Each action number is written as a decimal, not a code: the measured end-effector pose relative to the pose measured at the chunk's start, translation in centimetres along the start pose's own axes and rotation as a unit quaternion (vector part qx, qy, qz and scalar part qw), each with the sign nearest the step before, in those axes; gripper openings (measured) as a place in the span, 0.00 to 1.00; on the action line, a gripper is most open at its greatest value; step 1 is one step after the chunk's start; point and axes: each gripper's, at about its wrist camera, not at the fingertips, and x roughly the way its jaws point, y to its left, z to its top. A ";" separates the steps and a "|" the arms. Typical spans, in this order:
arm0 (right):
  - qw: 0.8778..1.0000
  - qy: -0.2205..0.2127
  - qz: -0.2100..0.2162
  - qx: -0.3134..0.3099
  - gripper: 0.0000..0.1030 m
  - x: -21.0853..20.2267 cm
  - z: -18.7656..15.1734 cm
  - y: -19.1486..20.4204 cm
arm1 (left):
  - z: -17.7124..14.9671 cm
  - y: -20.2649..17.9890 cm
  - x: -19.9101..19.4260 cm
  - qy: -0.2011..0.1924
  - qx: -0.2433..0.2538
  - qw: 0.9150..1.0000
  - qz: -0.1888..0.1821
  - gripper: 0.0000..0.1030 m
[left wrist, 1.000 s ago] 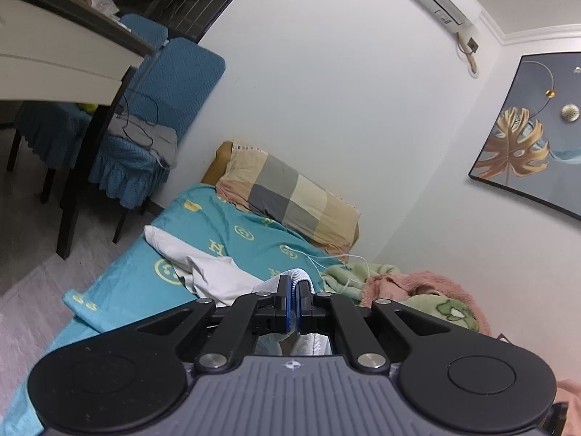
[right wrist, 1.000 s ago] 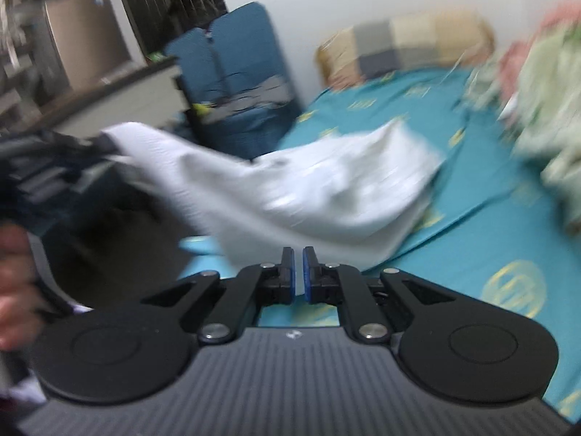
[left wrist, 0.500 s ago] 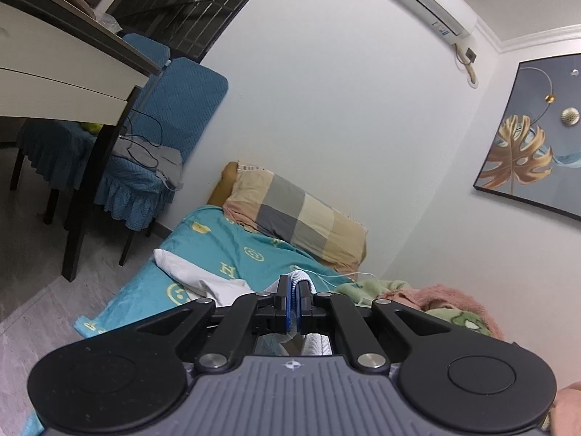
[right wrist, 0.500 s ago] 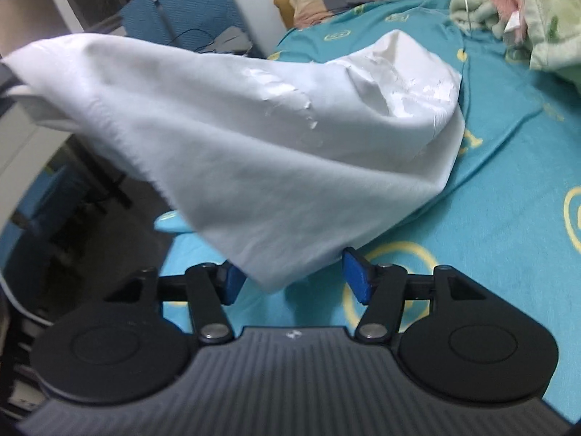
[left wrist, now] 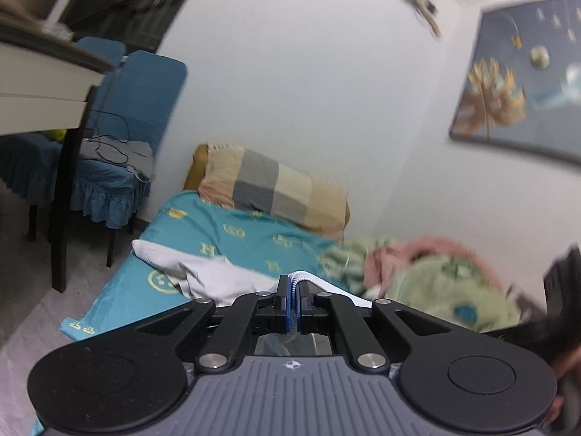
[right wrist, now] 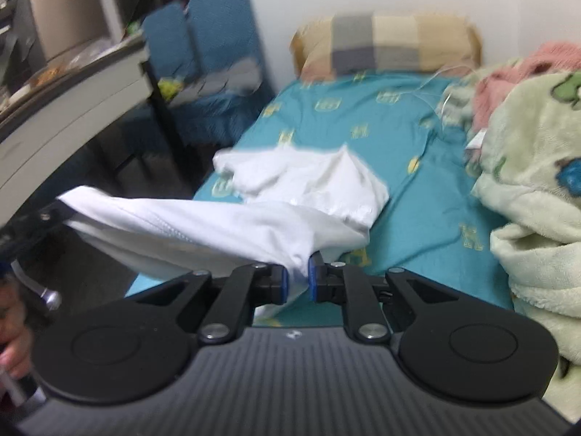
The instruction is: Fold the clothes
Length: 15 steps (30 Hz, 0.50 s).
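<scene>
At the far left of the right wrist view, the left gripper [right wrist: 54,218] shows only as a dark blurred shape at the edge of the frame, touching one end of the white shirt [right wrist: 225,229]. Its own camera shows it better: the left gripper [left wrist: 292,296] has its fingers pressed together on a ribbed white edge of the shirt [left wrist: 218,276], which arches just above the fingertips.

From that left end the shirt stretches rightward in the air as a taut band, above the floor beside the bed [right wrist: 399,127], and reaches the right gripper [right wrist: 297,283]. There the blue pads [right wrist: 284,283] stand slightly apart with a bunch of the white cloth filling the gap between them, so the fingers are clamped on the shirt.

The rest of the shirt lies crumpled on the bed's teal sheet, at the near left edge of the bed, beyond both grippers.

Left of the bed stands a blue chair [right wrist: 218,54] with a table [right wrist: 72,101] in front of it. At the head of the bed, against the wall, lies a checked pillow [right wrist: 385,43]. On the right side of the bed sits a heap of green blanket [right wrist: 537,181] with pink cloth [right wrist: 526,69] behind it, well apart from the shirt.
</scene>
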 end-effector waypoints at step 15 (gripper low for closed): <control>0.986 0.042 0.002 0.162 0.43 0.5 -4.2 -8.3 | -2.5 -2.4 8.5 0.093 0.009 0.996 0.007 0.03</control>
